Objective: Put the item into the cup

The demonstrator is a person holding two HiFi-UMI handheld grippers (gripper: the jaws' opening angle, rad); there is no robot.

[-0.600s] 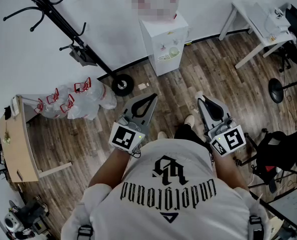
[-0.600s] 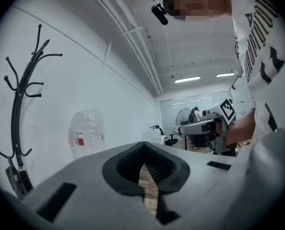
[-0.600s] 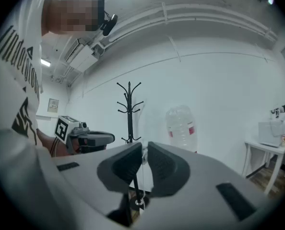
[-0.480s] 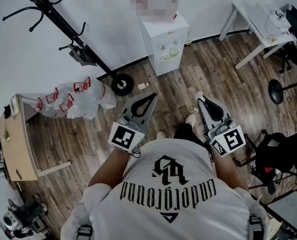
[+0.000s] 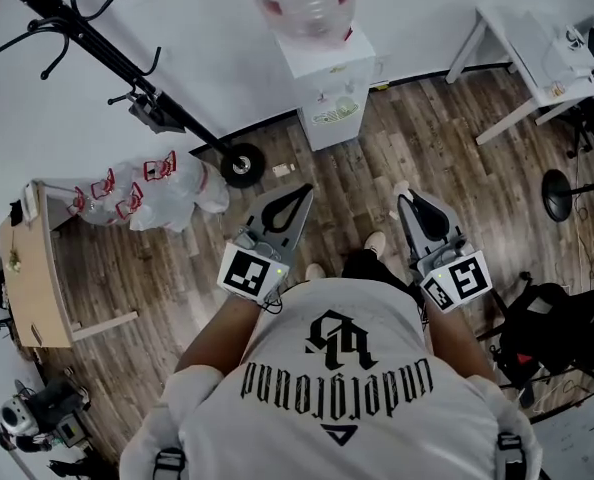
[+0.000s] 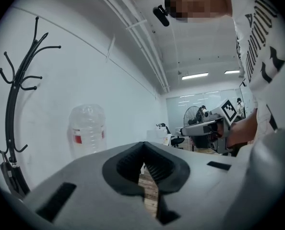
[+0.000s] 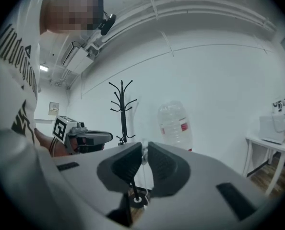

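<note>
Left gripper (image 5: 299,194) and right gripper (image 5: 408,201), both jaws closed on nothing, were held side by side above the wooden floor (image 5: 157,278), facing a water dispenser (image 5: 332,88).

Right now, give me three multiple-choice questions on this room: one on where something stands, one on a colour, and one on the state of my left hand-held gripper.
1. The water dispenser stands:
A) against the white wall
B) on a sofa
C) on a high shelf

2. The band on its bottle is:
A) blue
B) red
C) green

3. The left hand-held gripper is:
A) shut and empty
B) wide open
C) shut on a cup

Answers:
1 A, the head view shows its back at the wall.
2 B, the band shows red in the left gripper view.
3 A, its jaw tips meet, with only floor seen past them.
</note>
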